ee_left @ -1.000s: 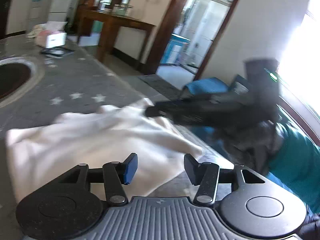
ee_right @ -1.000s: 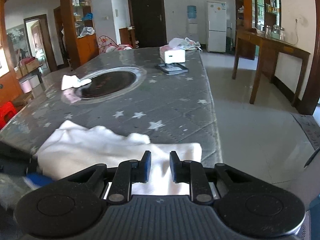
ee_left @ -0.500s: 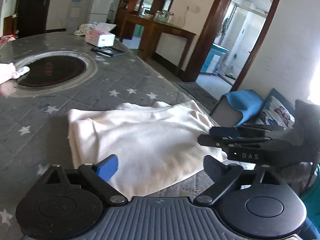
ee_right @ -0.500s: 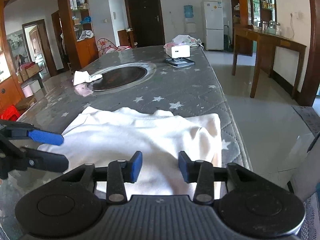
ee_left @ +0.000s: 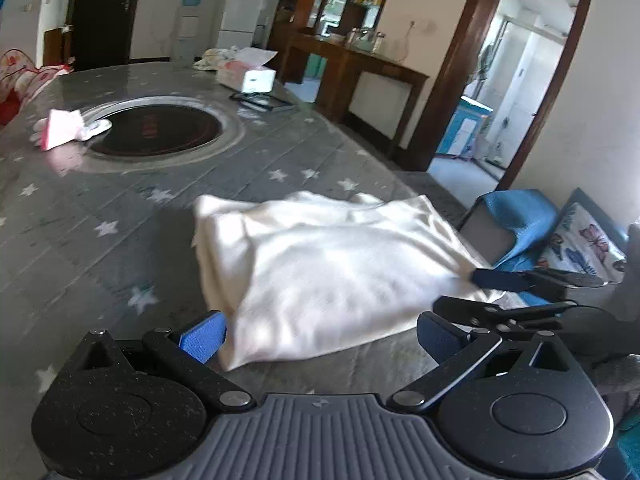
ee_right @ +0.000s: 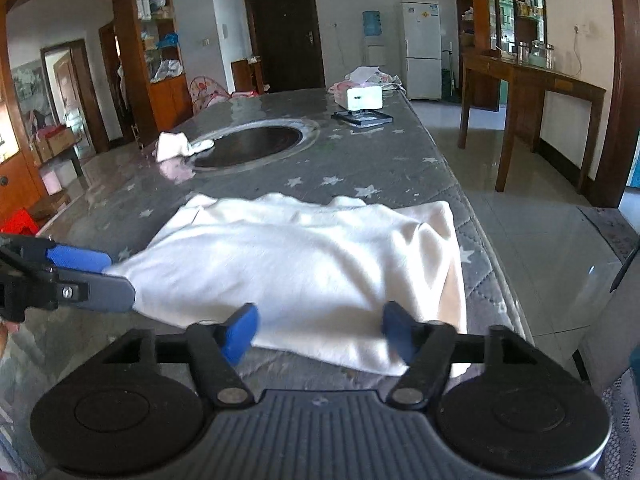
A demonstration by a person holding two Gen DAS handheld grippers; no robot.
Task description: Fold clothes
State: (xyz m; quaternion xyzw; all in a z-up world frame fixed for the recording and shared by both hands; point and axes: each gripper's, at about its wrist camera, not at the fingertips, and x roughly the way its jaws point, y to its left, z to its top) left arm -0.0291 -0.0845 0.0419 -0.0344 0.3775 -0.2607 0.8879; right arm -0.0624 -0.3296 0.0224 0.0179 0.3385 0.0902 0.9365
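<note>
A cream-white folded cloth garment (ee_right: 320,256) lies at the near edge of the grey star-patterned quilted tabletop (ee_right: 380,160). The left gripper (ee_left: 320,336) and right gripper (ee_right: 320,330) sit at its near hem, jaws opening, nothing clamped.

Table (ee_right: 400,168): runs away from both cameras, edge at right in the right wrist view.
Folded garment (ee_right: 312,256): lies on the near end of the table, reaching its right edge.
Left hand-held gripper (ee_left: 318,334): at the garment's near left corner, jaws opening, nothing between them.
Right hand-held gripper (ee_right: 320,326): at the garment's near edge, jaws opening, cloth just beyond them.
Round recess (ee_right: 250,146): in the table, behind the garment.
Small cloth (ee_right: 172,146): on the recess rim, left side.
Tissue box (ee_right: 362,96): far end of the table; flat tray (ee_right: 364,118) just before it.
Side table (ee_right: 532,80): on the floor, right of the table.
Refrigerator (ee_right: 420,48): against the far wall.
</note>
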